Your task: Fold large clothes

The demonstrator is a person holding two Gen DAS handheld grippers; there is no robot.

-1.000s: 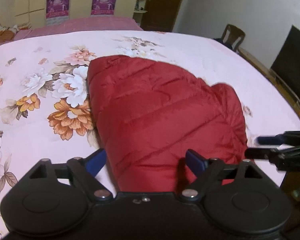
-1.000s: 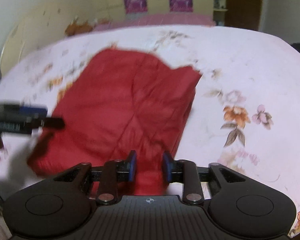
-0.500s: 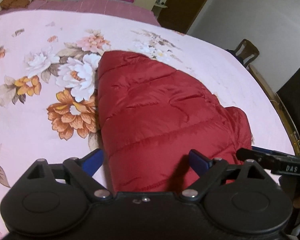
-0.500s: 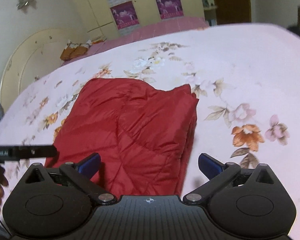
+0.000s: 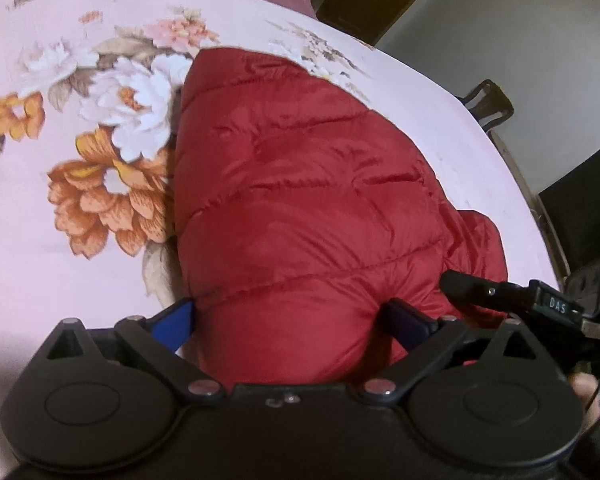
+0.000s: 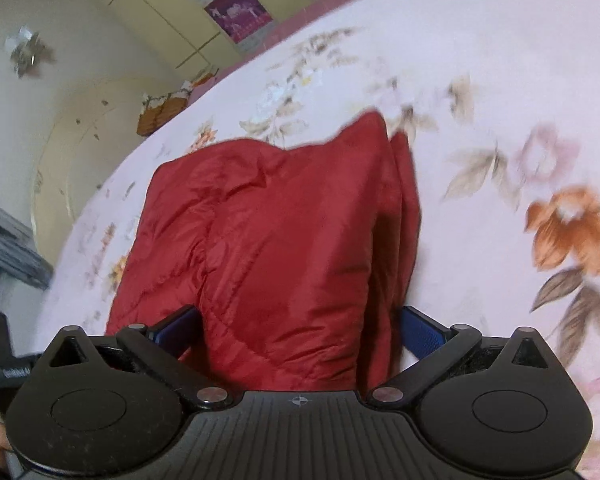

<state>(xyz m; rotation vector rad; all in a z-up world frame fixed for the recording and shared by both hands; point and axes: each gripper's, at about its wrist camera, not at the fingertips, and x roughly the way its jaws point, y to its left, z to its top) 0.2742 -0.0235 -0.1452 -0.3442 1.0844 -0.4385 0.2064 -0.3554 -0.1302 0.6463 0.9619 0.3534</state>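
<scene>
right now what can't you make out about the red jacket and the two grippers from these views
- Near edge of the red jacket: hidden behind the left gripper body in the left wrist view, whose jaws are opening around it.
- Same edge in the right wrist view: behind the right gripper body.
- Whether any pad touches fabric: unclear.
- Floral bedsheet: motion-blurred in the right wrist view.

Warm, fairly dim indoor light falls from above, giving the pink floral bedspread [image 5: 40, 260] a soft rosy cast. The red quilted jacket [image 5: 300, 208] shows a mild sheen along its seams and throws a narrow shadow onto the bedspread along its left edge. The left wrist view is mostly sharp; the right wrist view is smeared, probably by motion, blurring the flowers. Both fisheye views bend the bed's edges and darken at the corners.
</scene>
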